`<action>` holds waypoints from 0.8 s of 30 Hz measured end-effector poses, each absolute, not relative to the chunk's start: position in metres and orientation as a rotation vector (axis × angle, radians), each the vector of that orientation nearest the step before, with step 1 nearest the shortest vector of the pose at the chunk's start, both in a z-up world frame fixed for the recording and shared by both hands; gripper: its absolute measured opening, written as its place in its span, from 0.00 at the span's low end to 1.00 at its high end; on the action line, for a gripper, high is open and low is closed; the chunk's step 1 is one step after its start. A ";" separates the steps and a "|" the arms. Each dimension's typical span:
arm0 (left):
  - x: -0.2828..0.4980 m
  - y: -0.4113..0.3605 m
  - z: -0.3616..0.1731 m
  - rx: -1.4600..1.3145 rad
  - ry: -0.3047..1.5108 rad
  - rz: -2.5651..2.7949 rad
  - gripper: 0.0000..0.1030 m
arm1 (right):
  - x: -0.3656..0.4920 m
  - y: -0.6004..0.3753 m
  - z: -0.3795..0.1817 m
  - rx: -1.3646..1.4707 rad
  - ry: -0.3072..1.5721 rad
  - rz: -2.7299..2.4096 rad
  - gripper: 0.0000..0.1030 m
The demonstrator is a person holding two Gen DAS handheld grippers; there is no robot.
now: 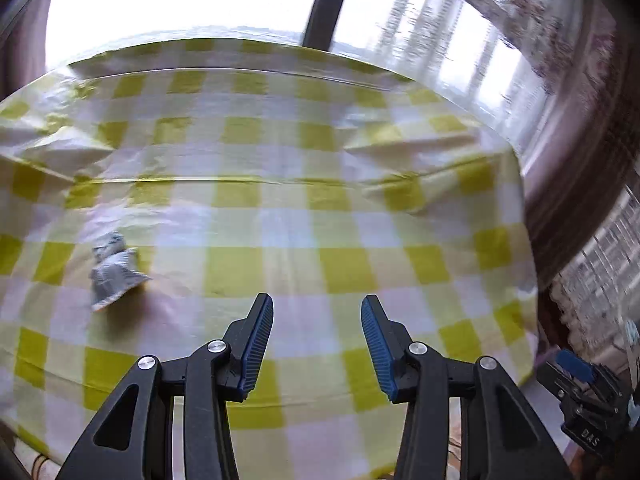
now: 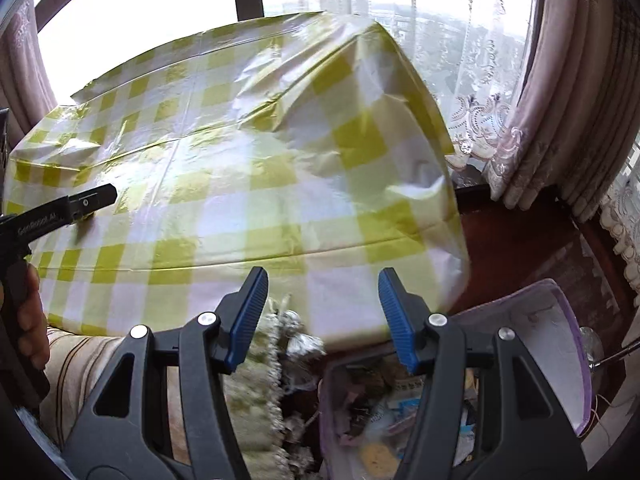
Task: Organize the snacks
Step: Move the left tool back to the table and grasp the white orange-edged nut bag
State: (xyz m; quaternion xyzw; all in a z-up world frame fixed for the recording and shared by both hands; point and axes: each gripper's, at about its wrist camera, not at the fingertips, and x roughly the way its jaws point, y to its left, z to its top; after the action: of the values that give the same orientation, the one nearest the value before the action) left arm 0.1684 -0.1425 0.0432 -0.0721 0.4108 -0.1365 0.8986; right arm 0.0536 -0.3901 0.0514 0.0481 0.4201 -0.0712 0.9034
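A crumpled silver-grey snack packet [image 1: 114, 270] lies alone on the table's yellow-and-white checked cloth [image 1: 300, 200], to the left of and a little beyond my left gripper [image 1: 316, 304]. That gripper hangs open over the cloth with nothing between its blue pads. In the right wrist view my right gripper [image 2: 322, 276] is open and empty at the table's near right corner. It hovers above a purple bin [image 2: 556, 360] that holds several snack packets [image 2: 384, 420]. The left gripper [image 2: 104, 196] shows at the far left over the cloth [image 2: 240, 200]; the right gripper [image 1: 576, 372] shows past the table's right edge.
A person's hand [image 2: 28, 320] grips the left tool's handle. A fringed striped cushion [image 2: 256, 364] lies below the table's near edge, beside the bin. Dark wooden surface [image 2: 540, 248] and lace curtains [image 2: 520, 120] flank the right side. A window frame [image 1: 328, 0] stands behind the table.
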 end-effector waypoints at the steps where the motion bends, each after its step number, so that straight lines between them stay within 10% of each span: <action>1: 0.175 -0.128 0.043 -0.171 0.849 -0.239 0.46 | 0.058 -0.383 0.053 0.097 0.863 -0.133 0.59; 7: 0.212 -0.047 0.028 -0.280 0.858 0.045 0.68 | 0.083 -0.340 0.062 0.088 0.831 -0.046 0.59; 13: 0.236 -0.015 -0.005 -0.314 0.958 0.142 0.68 | 0.116 -0.311 0.063 0.120 0.816 -0.006 0.59; 18: 0.242 -0.021 -0.022 -0.307 1.006 0.071 0.44 | 0.147 -0.278 0.066 0.114 0.792 0.043 0.62; 24: 0.235 -0.016 -0.024 -0.281 0.960 0.029 0.39 | 0.191 -0.238 0.067 0.132 0.770 0.113 0.65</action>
State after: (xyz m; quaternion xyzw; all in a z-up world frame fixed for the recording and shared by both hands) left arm 0.2354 -0.0156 -0.0236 -0.1346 0.4603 0.0140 0.8774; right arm 0.1908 -0.2380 0.0673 0.0642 0.3752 0.0552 0.9231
